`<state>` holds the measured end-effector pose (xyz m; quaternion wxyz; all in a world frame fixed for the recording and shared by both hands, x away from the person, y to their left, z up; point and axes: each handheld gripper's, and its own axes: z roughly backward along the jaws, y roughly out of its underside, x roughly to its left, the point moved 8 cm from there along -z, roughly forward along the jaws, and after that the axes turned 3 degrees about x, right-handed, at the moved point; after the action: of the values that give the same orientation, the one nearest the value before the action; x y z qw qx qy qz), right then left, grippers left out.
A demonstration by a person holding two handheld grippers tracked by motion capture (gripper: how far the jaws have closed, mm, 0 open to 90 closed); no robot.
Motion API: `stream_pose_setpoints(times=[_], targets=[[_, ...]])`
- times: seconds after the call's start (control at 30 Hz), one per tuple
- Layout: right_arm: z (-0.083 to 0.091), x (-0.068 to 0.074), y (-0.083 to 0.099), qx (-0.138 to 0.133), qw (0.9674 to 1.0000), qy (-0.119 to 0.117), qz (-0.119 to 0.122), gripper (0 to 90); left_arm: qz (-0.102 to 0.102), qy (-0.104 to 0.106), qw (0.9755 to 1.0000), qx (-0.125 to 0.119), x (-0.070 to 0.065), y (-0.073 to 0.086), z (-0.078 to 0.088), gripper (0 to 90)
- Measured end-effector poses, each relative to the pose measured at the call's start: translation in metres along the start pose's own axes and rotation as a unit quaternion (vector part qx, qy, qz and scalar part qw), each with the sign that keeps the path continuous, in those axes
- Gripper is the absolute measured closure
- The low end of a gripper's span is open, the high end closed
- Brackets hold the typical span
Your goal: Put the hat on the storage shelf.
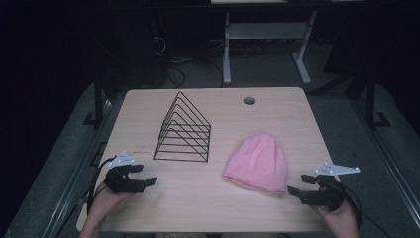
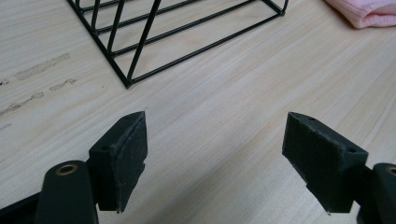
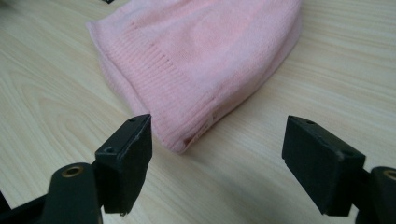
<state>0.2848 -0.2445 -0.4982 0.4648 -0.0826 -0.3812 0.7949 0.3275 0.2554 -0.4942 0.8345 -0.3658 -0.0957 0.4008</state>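
A light wooden table (image 1: 148,208) bears a black wire rack (image 1: 183,130) and a pink beanie (image 1: 258,162), well apart

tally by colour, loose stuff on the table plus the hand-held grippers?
Pink: 1, the hat
Black: 3, the wire rack, the left hand-held gripper and the right hand-held gripper, both open and holding nothing
Total: 4
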Motion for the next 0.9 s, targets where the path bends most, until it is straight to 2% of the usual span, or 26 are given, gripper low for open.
stream_pose_setpoints(times=[0.3,0.4,0.63,0.83,0.9], targets=[[-0.005,0.005,-0.008,0.010,0.9999,-0.011,0.008,22.6,-0.001,-0.001,1.0000,0.002,0.003,0.002,0.004,22.3],[-0.007,0.007,-0.017,0.010,0.9998,-0.017,0.007,22.6,0.003,-0.001,1.0000,-0.003,0.003,0.002,0.006,22.4],[-0.015,0.010,-0.035,0.019,0.9990,-0.030,0.025,22.6,0.007,-0.003,1.0000,-0.005,0.005,0.004,0.010,22.3],[-0.015,0.009,-0.048,0.027,0.9987,-0.037,0.024,22.4,0.004,-0.003,1.0000,-0.001,0.006,0.005,0.010,22.3],[-0.015,0.008,-0.052,0.030,0.9985,-0.037,0.027,22.4,0.009,-0.001,1.0000,-0.004,0.005,0.005,0.009,22.4]])
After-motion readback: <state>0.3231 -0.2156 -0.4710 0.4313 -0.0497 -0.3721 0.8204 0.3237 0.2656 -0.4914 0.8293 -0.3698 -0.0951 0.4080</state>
